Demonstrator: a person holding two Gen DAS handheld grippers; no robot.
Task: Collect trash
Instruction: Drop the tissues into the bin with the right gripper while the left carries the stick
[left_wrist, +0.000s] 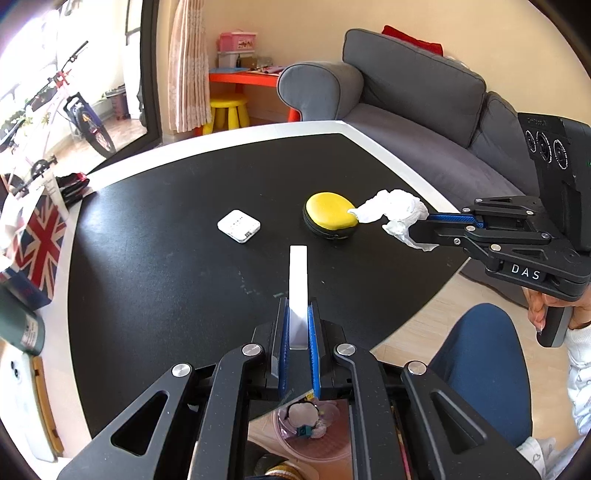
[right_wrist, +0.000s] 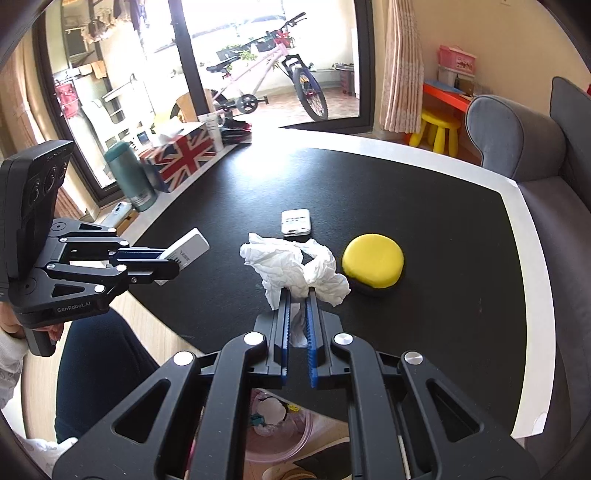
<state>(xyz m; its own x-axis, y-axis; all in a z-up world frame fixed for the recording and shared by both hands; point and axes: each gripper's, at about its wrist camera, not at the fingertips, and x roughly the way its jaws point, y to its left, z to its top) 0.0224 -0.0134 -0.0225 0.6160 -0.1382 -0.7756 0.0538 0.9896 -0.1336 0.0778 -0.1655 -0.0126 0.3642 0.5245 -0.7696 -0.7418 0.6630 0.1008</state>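
The left gripper (left_wrist: 298, 314) grips a white box (left_wrist: 298, 280); the right gripper (right_wrist: 297, 295) clamps a crumpled tissue (right_wrist: 291, 266) above the table's (right_wrist: 424, 177) near edge, beside a yellow case (right_wrist: 372, 260).

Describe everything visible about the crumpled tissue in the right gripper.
The crumpled tissue is white, thin, creased paper, bunched into an irregular wad with loose flaps. The right gripper is shut on its lower part, holding it above the black tabletop, apart from it. In the left wrist view the tissue overlaps the yellow-lidded round case; contact cannot be told.
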